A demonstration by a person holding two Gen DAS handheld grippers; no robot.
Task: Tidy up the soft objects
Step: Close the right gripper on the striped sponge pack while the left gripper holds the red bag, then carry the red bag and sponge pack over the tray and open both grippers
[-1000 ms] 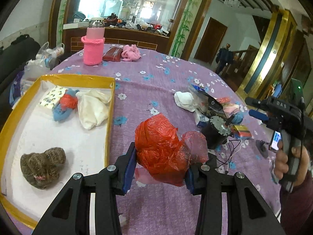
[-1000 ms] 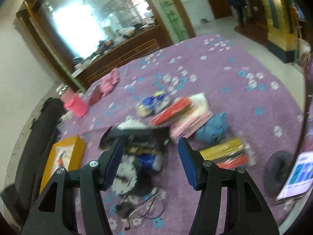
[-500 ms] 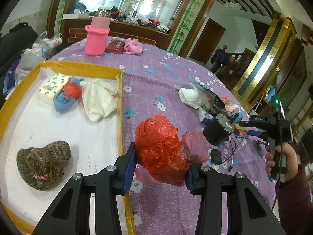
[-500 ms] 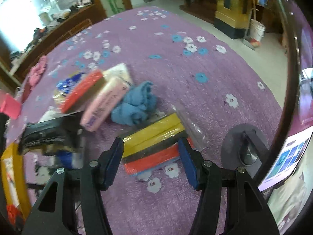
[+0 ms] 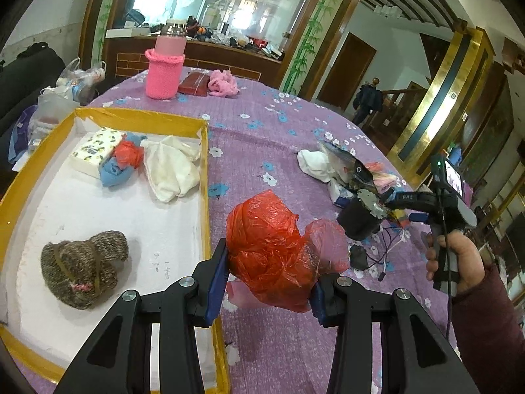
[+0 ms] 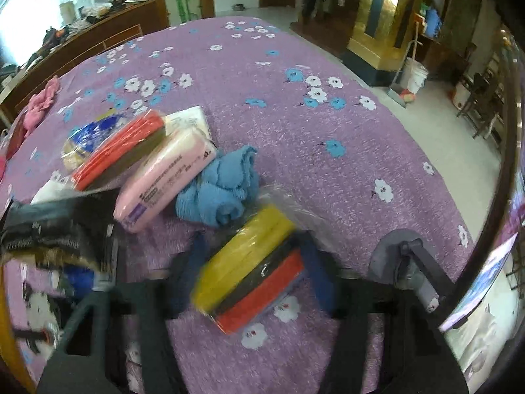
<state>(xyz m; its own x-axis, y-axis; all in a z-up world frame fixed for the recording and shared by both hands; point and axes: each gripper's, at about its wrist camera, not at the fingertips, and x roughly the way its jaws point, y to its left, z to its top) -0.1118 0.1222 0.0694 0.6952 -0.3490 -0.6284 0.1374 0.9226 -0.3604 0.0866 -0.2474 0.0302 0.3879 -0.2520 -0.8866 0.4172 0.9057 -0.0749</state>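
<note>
While the left gripper (image 5: 269,284) stays out of the tray, blue pads clamped on the crumpled red plastic bag (image 5: 272,249), held above the purple tablecloth (image 5: 262,138) just right of the yellow-rimmed tray (image 5: 207,177). Bag bulging upward well beyond the pads; a paler flap hanging loose on the right side.

Tray contents: knitted brown bundle (image 5: 82,269) at the near end, white cloth (image 5: 174,167), blue-and-red wad (image 5: 121,161) and printed tissue pack (image 5: 95,152) at the far end. Bare white floor between them.

Step judged in hand: carry bag leftward over the rim, set down on the bare middle patch. Advisable: lift clear of the yellow edge so the trailing flap does not snag; lower before opening, since a light bag may drift or spring back; keep clear of the brown bundle.

Right gripper (image 6: 259,272): motion-blurred, jaws wide apart, straddling the wrapped yellow-black-red sponge pack (image 6: 252,262) on the cloth, nothing gripped as far as can be judged. Blue towel (image 6: 223,187) and pink pack (image 6: 164,180) just beyond. Advisable: centre pads on the long sides, avoid pinching only the loose wrapper.
</note>
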